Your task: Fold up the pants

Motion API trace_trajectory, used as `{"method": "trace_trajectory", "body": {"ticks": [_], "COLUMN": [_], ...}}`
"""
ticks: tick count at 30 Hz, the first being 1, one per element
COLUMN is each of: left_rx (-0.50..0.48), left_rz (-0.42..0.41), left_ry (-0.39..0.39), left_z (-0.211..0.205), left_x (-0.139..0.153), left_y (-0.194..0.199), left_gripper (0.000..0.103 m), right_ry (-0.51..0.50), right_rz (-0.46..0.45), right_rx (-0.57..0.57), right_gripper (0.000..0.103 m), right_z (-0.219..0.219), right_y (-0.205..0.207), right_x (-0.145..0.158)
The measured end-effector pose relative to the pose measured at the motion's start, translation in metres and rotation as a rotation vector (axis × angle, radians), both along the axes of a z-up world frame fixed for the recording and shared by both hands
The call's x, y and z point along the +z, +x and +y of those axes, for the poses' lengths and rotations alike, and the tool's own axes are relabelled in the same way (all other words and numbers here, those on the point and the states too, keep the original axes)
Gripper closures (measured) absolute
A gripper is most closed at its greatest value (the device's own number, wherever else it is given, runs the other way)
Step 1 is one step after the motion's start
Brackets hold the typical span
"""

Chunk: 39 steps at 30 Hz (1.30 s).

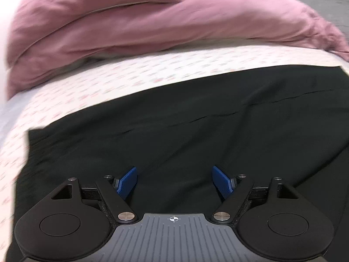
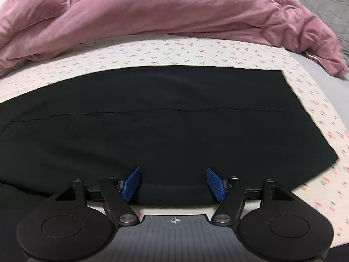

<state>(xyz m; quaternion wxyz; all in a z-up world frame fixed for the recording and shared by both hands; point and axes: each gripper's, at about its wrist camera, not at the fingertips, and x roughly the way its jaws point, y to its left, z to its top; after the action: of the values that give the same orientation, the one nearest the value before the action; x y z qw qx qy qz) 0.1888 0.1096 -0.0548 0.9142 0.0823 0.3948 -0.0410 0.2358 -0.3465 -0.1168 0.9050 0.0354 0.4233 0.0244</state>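
The black pants [image 2: 152, 120] lay flat on the bed's flowered sheet [image 2: 174, 50], already doubled lengthwise. Both the left tongs [image 1: 174, 181] and right tongs [image 2: 173, 182] stood spread, pinching nothing. A shallow bite could catch only the top layer, skewing the fold. A pink duvet [image 2: 152, 8] was heaped at the far side.

Home bedroom, floral bedsheet [image 2: 196, 50], rumpled pink duvet [image 2: 174, 11], grey blanket [image 2: 331, 4]
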Motion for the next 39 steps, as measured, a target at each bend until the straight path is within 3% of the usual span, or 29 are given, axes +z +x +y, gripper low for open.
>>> {"method": "trace_trajectory", "body": {"ticks": [3,6,10,18,27,39], "left_rx": [0.043,0.072,0.061,0.015,-0.022,-0.096], "left_rz": [0.019,0.017,0.024,0.000,0.009,0.045], "left_ry": [0.037,0.049,0.026,0.038,0.084,0.099], "left_z": [0.019,0.035,0.043,0.045,0.049,0.043], "left_x": [0.011,0.024,0.038,0.058,0.046,0.004], "left_y": [-0.008,-0.011,-0.011,-0.003,0.032,0.102], "left_gripper": [0.025,0.026,0.026,0.025,0.025,0.025], "right_ry": [-0.056,-0.097,-0.033,-0.034,-0.029,-0.099], "right_rz": [0.056,0.050,0.023,-0.005,-0.009,-0.026], "right_rx": [-0.087,-0.106,-0.056,0.106,0.235,0.412], "right_gripper": [0.036,0.031,0.030,0.025,0.022,0.016], "right_z": [-0.015,-0.016,0.004,0.082,0.147,0.204], "right_y": [-0.005,-0.010,-0.016,0.006,0.036,0.097], "right_x": [0.009,0.020,0.038,0.064,0.067,0.050]}}
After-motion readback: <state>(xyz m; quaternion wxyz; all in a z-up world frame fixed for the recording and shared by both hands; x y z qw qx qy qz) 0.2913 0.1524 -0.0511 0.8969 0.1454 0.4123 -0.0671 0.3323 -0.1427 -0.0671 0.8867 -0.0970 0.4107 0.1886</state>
